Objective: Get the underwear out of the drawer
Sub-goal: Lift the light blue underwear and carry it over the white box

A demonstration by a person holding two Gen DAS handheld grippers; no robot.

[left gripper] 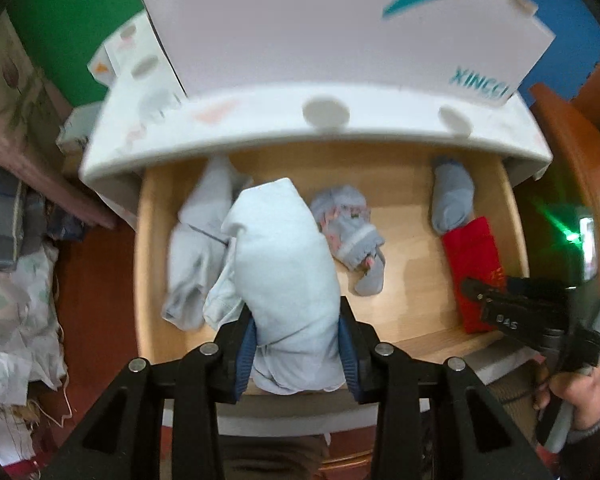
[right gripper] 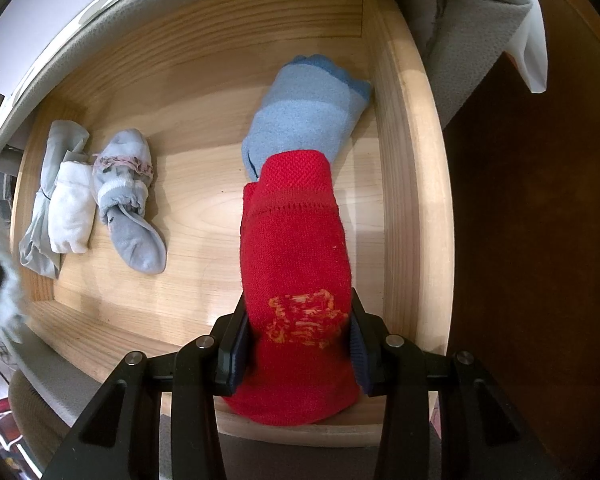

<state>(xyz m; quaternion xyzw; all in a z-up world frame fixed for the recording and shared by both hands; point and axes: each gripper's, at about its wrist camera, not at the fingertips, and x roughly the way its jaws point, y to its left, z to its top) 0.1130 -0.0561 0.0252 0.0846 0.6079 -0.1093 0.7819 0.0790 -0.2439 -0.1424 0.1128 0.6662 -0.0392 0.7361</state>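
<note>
Fabric is all that fills the wooden drawer (left gripper: 512, 216), so nothing here is heavy, stiff or fragile; each piece looks light, soft and floppy, likely to sag or unroll when lifted, and a pinch across the thick middle of a fold should hold better than a loose edge. At the far left of the drawer lies a crumpled pale grey garment (left gripper: 196, 248), and just beside it the left gripper (left gripper: 298, 344) has its fingers pinching a pale blue folded piece of underwear (left gripper: 284, 264) at the near end, close to the drawer's front wall. Its long axis runs straight away from the gripper toward the back of the drawer, rounded far end pointing at the white cabinet front (left gripper: 300, 120) above. Further right, a bundled grey sock with pink trim (right gripper: 128, 196) rests apart on the bare floor of the drawer, toe pointing toward the front. Right again, a light blue fleece roll (right gripper: 304, 120) lies against the right wall, leaning toward the back corner. The right gripper (right gripper: 300, 350) has its fingers pressed on a red knitted sock (right gripper: 296, 240) with an orange motif, whose length likewise runs away from the gripper, its far end overlapping the fleece roll, its near end over the front wall.
</note>
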